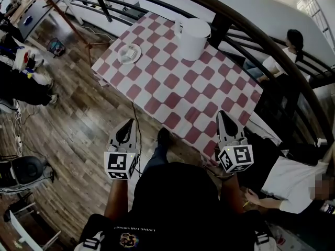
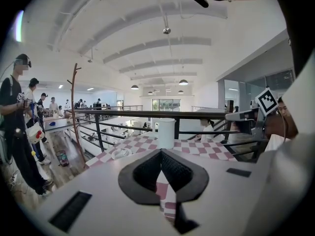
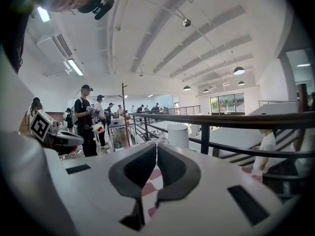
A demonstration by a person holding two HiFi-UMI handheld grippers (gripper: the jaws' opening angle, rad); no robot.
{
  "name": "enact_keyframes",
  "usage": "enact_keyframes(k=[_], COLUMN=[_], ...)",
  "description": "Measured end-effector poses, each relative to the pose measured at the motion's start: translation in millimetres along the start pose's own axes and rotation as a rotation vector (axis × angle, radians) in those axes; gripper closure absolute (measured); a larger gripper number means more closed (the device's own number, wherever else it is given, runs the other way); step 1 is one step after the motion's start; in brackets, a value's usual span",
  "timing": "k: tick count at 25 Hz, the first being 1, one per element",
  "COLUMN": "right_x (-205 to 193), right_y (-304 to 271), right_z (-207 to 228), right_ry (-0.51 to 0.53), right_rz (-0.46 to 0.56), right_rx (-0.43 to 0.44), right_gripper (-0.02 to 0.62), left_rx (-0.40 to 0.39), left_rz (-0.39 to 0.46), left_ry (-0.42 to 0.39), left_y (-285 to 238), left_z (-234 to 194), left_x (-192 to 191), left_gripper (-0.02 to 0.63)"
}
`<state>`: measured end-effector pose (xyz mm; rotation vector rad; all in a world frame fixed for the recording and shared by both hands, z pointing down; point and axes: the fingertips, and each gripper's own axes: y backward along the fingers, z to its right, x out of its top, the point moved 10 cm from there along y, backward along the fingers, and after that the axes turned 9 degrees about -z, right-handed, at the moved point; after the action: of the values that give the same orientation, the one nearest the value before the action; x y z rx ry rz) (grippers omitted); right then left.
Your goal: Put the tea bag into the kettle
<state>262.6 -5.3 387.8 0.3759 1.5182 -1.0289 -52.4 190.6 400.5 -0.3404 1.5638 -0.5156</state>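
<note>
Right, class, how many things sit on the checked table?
2: a white kettle near the far edge, a small white dish by the left corner; its contents unclear.

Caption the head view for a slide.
Shut and empty, the left gripper and right gripper point toward a checkered table holding a white kettle and a small dish.

This is a big open-plan workspace, part office and part lab. A black railing [image 1: 251,33] like a gallery's runs along the table's [image 1: 157,95] far edge. The wood-plank floor [image 1: 78,129] has a cable [image 1: 135,124] trailing over it. An arched white ceiling [image 2: 157,43] carries pendant lamps [image 2: 183,82]. There is a desk [image 1: 31,7] farther off, and people [image 3: 87,119] stand about with gear.
</note>
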Motion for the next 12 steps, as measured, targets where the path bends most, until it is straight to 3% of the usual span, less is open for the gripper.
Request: enact_keyframes(k=[12], right_x=[13.9], right_y=[-37.5], right_z=[-0.1], right_ry=[-0.012], right_rz=[-0.008], right_rx=[-0.059], right_gripper=[0.577], left_rx=[-0.048], left_rz=[-0.007], left_ry=[-0.011], left_y=[-40.5], left_z=[-37.2], left_x=[17.5], left_gripper=[0.598])
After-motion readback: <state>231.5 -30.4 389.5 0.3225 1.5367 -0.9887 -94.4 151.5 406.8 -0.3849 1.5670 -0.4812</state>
